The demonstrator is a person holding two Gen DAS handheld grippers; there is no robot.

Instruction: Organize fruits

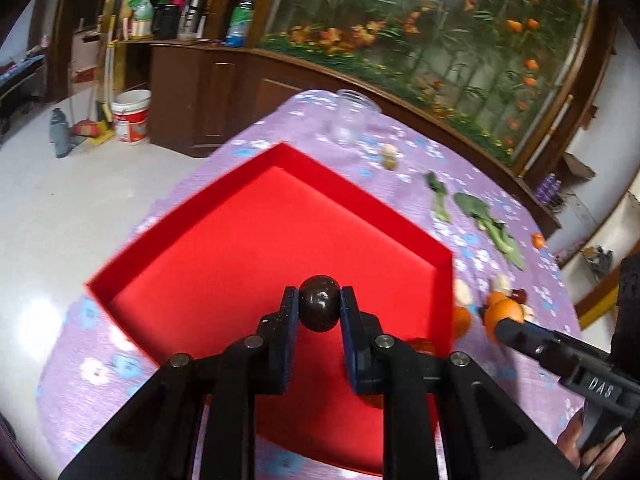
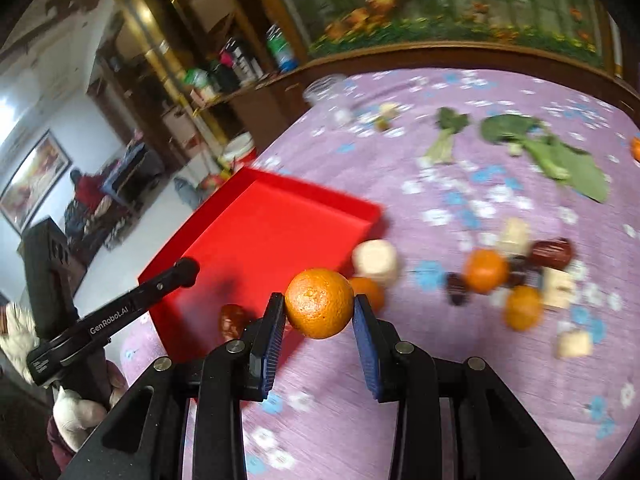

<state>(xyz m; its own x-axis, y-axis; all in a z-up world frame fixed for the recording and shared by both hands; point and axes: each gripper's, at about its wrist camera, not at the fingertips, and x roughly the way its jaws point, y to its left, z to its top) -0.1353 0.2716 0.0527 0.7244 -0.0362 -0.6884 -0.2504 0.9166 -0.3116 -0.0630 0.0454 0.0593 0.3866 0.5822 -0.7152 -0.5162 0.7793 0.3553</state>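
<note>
My left gripper (image 1: 319, 304) is shut on a small dark round fruit (image 1: 319, 309), held above the bare floor of the red tray (image 1: 256, 240). My right gripper (image 2: 319, 304) is shut on an orange (image 2: 319, 303), hanging over the purple cloth just right of the red tray (image 2: 256, 236). That orange (image 1: 505, 314) also shows at the right gripper's tip in the left wrist view. The left gripper's finger (image 2: 176, 276) reaches over the tray in the right wrist view. A red date (image 2: 232, 321) lies at the tray's near corner.
On the flowered purple tablecloth (image 2: 460, 380) lie more oranges (image 2: 485, 271), red dates (image 2: 552, 253), pale cut chunks (image 2: 376, 260) and leafy greens (image 2: 560, 156). A clear jar (image 1: 352, 114) lies at the table's far edge. A wooden cabinet (image 1: 192, 92) and a white bucket (image 1: 131, 116) stand beyond.
</note>
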